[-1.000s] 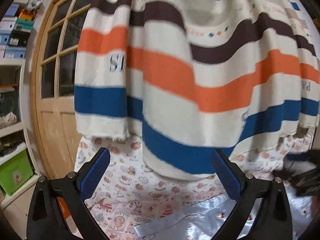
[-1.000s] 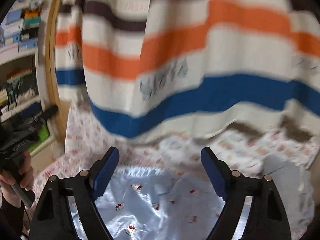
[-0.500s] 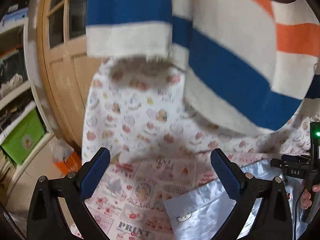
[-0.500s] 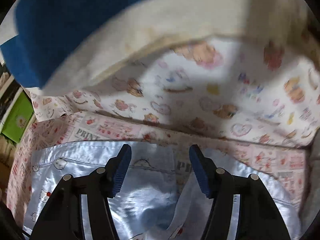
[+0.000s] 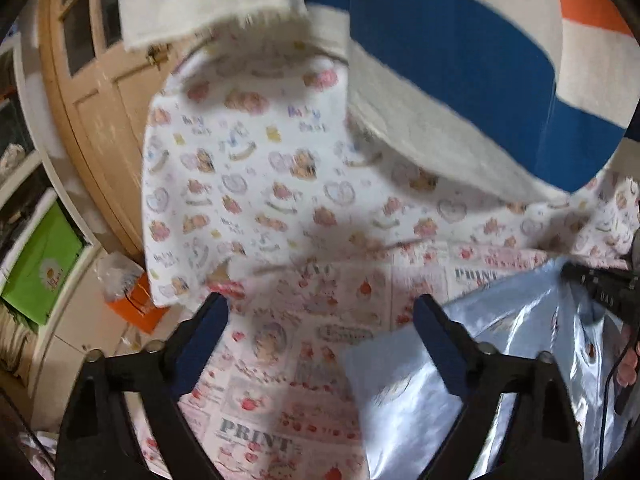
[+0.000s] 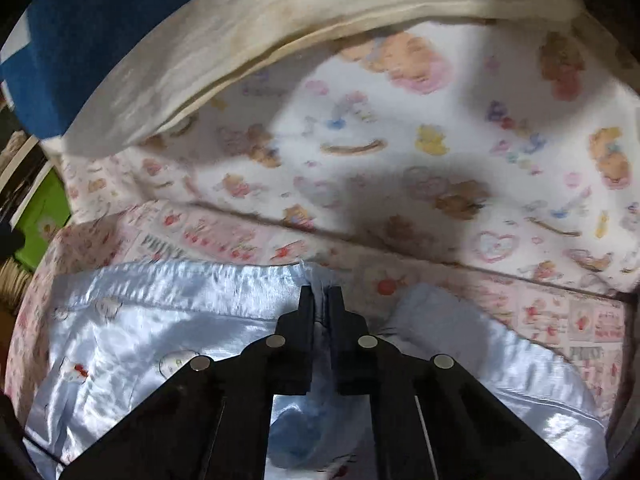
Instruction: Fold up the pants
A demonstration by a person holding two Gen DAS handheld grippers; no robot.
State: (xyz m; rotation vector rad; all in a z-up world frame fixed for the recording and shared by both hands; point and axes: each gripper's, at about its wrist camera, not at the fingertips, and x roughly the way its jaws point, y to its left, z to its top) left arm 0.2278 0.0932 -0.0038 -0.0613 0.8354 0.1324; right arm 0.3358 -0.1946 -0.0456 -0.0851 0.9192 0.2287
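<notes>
Since the earlier frames both views have tipped downward, so the pale blue satin pants [image 6: 132,320] now fill the lower field and the striped towel [image 5: 460,60] has slid to the top edge. Pants lie spread on a pink printed sheet [image 5: 288,344], with one corner reaching toward the left view's centre [image 5: 400,380]. Right gripper [image 6: 321,292]: jaws have just closed and now pinch a raised fold of the pants at their far hem edge, the fabric bunched between the pads. Left gripper [image 5: 320,312]: jaws have just narrowed slightly but stand wide apart, nothing between them, hovering over the sheet just beside the pants' corner. Behind the sheet hangs a white cloth with bear and heart motifs [image 6: 420,128], overlapped from above by the towel's blue and cream bands. Left view, periphery: wooden door [image 5: 100,92], green box [image 5: 40,272] on shelving, and part of a hand [image 5: 628,364] at the right edge.
</notes>
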